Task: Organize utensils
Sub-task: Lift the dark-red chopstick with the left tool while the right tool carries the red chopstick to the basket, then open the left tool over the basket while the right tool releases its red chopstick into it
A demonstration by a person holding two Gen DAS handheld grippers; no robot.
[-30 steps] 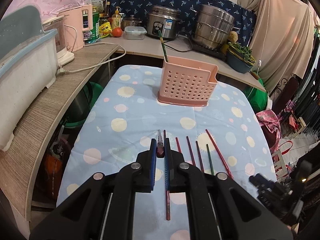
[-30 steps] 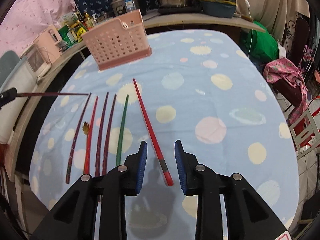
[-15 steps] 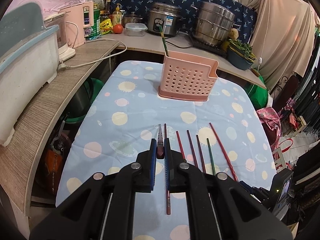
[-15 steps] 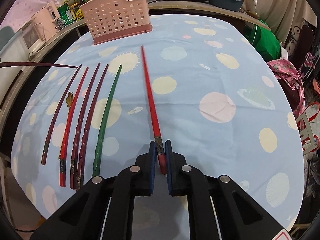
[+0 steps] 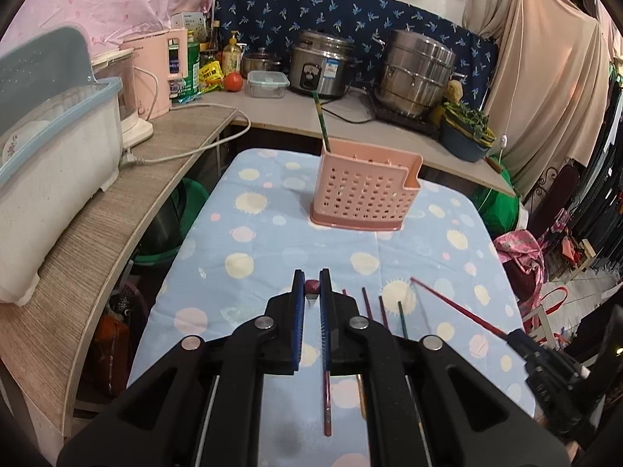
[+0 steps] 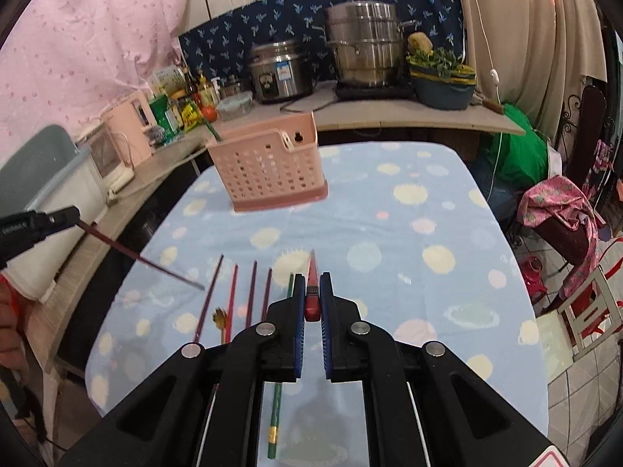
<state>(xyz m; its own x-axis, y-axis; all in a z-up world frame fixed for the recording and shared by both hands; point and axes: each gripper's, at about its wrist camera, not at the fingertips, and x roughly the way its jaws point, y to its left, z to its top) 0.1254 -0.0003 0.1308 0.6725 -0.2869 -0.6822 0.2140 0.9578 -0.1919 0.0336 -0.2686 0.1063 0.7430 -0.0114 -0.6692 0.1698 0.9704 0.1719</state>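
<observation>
My left gripper (image 5: 311, 292) is shut on a dark maroon chopstick (image 5: 312, 287), seen end-on; in the right wrist view this chopstick (image 6: 140, 258) slants down over the table. My right gripper (image 6: 311, 295) is shut on a red chopstick (image 6: 312, 284), lifted off the cloth; it also shows in the left wrist view (image 5: 459, 311). Several chopsticks lie side by side on the blue dotted tablecloth (image 6: 389, 233), among them a green one (image 6: 277, 401). The pink perforated utensil basket (image 5: 366, 198) stands at the table's far end with one green chopstick (image 5: 321, 120) upright in it.
A wooden counter (image 5: 117, 210) runs along the left with a white dish box (image 5: 50, 179). The back counter holds a rice cooker (image 5: 321, 64), a steel pot (image 5: 416, 72) and a bowl of greens (image 5: 465, 132). A chair with pink cloth (image 6: 560, 214) stands right.
My right gripper closed on the red chopstick and lifted it off the table, tilting upward. My left gripper rose and tilted with its maroon chopstick held.
</observation>
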